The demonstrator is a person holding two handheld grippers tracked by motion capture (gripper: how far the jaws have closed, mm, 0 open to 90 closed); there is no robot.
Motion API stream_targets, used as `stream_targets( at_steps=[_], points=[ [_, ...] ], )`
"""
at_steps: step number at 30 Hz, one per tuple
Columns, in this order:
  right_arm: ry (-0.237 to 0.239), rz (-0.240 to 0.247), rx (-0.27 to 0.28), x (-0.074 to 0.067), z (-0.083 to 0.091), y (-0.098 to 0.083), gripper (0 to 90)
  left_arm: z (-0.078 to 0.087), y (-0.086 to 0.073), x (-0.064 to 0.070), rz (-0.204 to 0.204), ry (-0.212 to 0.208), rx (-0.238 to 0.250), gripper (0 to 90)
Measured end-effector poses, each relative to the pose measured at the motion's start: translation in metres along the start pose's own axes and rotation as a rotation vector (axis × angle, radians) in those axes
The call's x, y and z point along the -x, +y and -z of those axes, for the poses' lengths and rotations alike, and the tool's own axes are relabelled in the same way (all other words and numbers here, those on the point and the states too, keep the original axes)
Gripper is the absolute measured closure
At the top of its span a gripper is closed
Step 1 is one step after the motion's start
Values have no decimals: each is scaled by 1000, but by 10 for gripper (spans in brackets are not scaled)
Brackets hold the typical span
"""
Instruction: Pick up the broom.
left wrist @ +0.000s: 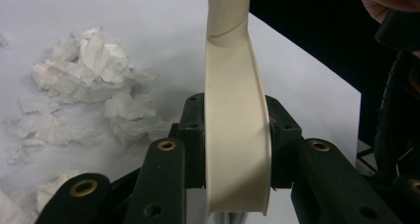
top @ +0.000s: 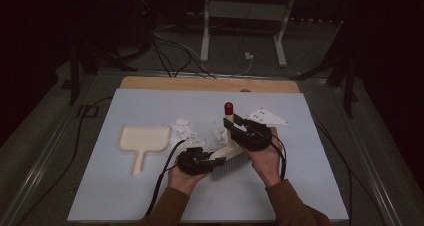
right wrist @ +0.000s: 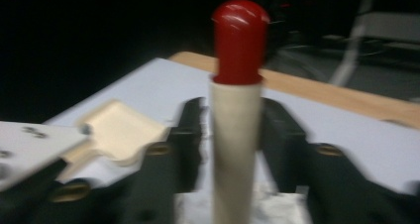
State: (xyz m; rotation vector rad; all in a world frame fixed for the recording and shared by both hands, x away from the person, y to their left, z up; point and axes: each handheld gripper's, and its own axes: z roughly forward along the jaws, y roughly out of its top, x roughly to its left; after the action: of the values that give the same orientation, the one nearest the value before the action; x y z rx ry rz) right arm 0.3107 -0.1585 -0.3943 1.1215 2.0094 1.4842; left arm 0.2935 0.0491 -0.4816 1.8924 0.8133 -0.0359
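— Cream plastic, red cap: where is the brush [top: 229, 145]?

— Above the middle of the pale counter [top: 150, 196], handle up, bristles down, between two hand-held tools.

— Who grips it?

— The left gripper [left wrist: 236, 149] has its jaws pressed on the brush's broad cream back. The right gripper [right wrist: 233, 135] has its jaws flanking the handle below the red tip; whether they touch is unclear in the blur.

— Around it?

— Crumpled paper scraps [left wrist: 94, 85] nearby, and a cream dustpan [top: 142, 141] further left.
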Motion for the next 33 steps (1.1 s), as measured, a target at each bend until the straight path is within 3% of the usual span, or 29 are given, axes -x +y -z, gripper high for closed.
stream_targets(
  at_steps=[2, 3, 4, 5, 6, 8, 10, 12, 16, 17, 21, 26, 27, 33],
  points=[
    [23, -30, -36, 5, -2, 2, 333, 0, 0, 1, -1, -9, 2, 697],
    [23, -30, -36, 5, -2, 2, 333, 0, 0, 1, -1, -9, 2, 698],
    [35, -47, -86, 10, -4, 4, 165, 2, 0, 2, -4, -28, 2, 698],
    [41, -50, -120, 13, -5, 4, 110, 2, 0, 3, -8, -29, 3, 697],
    [41, -50, -120, 13, -5, 4, 110, 2, 0, 3, -8, -29, 3, 697],
    [102, -66, -177, 20, -7, 2, 0, 2, 0, 3, -14, -31, -5, 697],
    [140, -75, -197, 25, -8, 1, 0, 5, -1, 4, -18, -34, -8, 697],
    [143, -66, -200, 26, -8, 0, 0, 6, -1, 4, -18, -37, -4, 697],
    [195, -67, -166, 32, -5, -1, 0, 13, 0, 3, -19, -43, 6, 697],
    [227, -72, -143, 35, -4, -1, 0, 15, 1, 3, -20, -41, 4, 697],
    [249, -61, -135, 39, 0, 1, 0, 24, 1, 1, -17, -43, 9, 698],
    [269, -63, -171, 44, 3, 1, 0, 39, 1, -6, -21, -36, 16, 698],
    [291, -64, -184, 45, 2, 1, 1, 42, 1, -8, -21, -36, 19, 697],
    [337, -9, -222, 42, -1, 1, 2, 57, 2, -19, -32, -43, 25, 698]
  ],
)
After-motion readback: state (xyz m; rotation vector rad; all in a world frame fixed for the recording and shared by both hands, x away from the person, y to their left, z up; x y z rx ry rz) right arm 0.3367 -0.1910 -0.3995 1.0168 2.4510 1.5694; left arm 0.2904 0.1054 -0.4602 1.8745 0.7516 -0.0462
